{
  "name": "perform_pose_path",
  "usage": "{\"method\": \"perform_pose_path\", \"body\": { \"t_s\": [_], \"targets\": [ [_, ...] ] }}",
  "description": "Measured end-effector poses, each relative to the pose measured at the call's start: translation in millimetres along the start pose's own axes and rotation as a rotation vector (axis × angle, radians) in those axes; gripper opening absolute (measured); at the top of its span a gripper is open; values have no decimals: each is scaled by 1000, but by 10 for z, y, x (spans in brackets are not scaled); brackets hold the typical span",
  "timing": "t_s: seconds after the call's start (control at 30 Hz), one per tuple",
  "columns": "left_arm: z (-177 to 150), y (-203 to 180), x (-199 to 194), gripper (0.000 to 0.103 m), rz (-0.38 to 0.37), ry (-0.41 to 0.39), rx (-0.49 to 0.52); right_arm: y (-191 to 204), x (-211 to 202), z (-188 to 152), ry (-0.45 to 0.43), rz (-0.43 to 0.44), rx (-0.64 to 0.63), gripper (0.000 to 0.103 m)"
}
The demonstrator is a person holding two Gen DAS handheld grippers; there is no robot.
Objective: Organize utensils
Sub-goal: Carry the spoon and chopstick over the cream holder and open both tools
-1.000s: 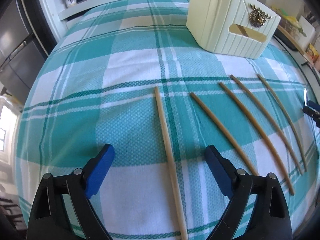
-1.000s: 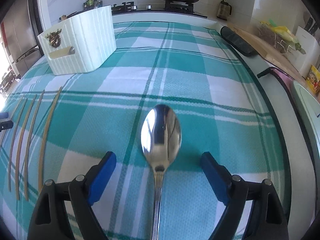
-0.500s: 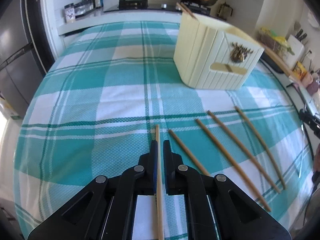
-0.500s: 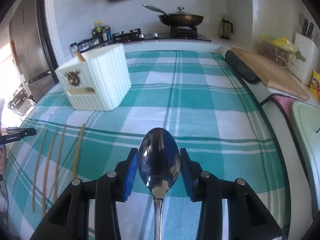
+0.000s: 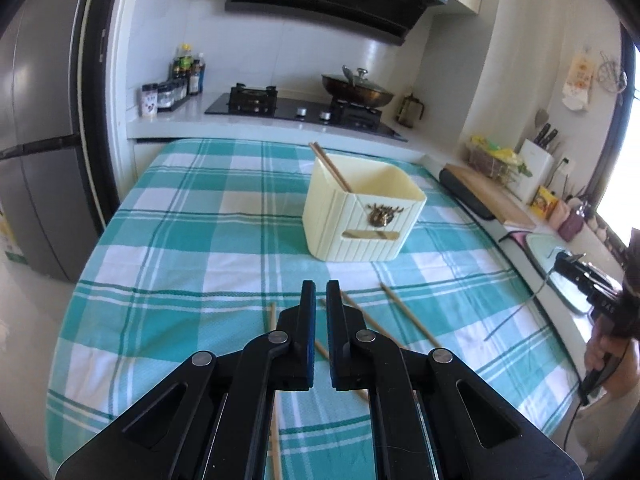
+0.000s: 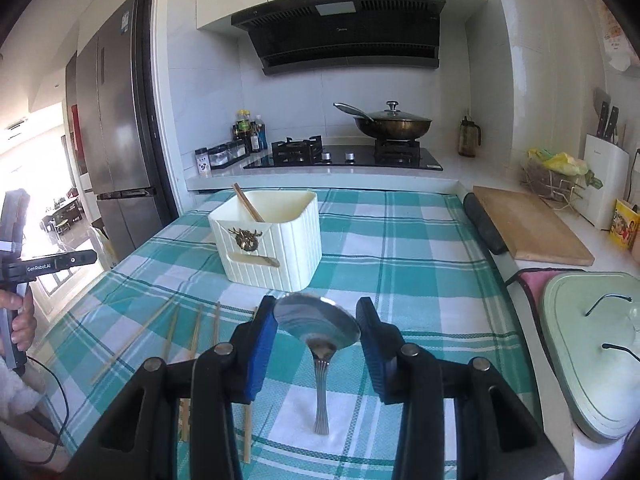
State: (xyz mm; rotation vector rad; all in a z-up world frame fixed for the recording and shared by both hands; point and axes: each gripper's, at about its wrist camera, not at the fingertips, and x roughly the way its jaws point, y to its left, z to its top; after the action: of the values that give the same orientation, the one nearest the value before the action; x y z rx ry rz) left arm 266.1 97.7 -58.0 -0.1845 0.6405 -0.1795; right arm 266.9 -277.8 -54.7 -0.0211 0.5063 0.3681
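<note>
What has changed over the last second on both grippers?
Both grippers closed and rose. The right gripper clamped the spoon and lifted it, handle hanging down. The left gripper shut over the leftmost chopstick, but none shows between its fingers now. The box stayed put.

Left gripper point(image 5: 318, 300): jaws drawn nearly together, narrow slit left between blue pads point(image 5: 309, 344); nothing seen clamped in slit. Gripper raised, aimed forward and slightly downward. Seen in right wrist view at far left edge, held by bare hand point(image 6: 22, 320).

Right gripper point(image 6: 316, 320): jaws set partly apart, blue pads point(image 6: 260, 344) pressed against sides of spoon bowl point(image 6: 316, 322); spoon lifted, handle hung downward. Gripper raised, roughly level.
</note>
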Motion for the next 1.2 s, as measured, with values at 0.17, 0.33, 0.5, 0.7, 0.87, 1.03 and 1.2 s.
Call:
{"method": "perform_pose_path", "body": {
  "t_s": [0.17, 0.33, 0.5, 0.7, 0.87, 1.03, 1.2],
  "targets": [
    [50, 1, -124, 4, -26, -34, -25, 32, -76, 102, -36, 0, 2, 41],
    [59, 34, -180, 4, -36, -48, -44, 57, -107, 196, -50, 5, -5, 41],
    [97, 157, -150, 4, -38, -4, -70, 93, -138, 238, -58, 9, -14, 41],
    [-183, 239, 641, 48, 20, 246, 17, 100, -214, 250, -80, 21, -3, 41],
    [-450, 204, 1269, 47, 134, 379, 142, 110, -277, 258, -90, 28, 0, 41],
    [-468, 241, 1715, 48, 242, 455, 199, 126, -337, 269, -96, 29, -13, 41],
    [-315, 253, 1816, 4, 177, 445, 162, 126, -386, 300, -112, 33, -12, 41]
  ]
}}
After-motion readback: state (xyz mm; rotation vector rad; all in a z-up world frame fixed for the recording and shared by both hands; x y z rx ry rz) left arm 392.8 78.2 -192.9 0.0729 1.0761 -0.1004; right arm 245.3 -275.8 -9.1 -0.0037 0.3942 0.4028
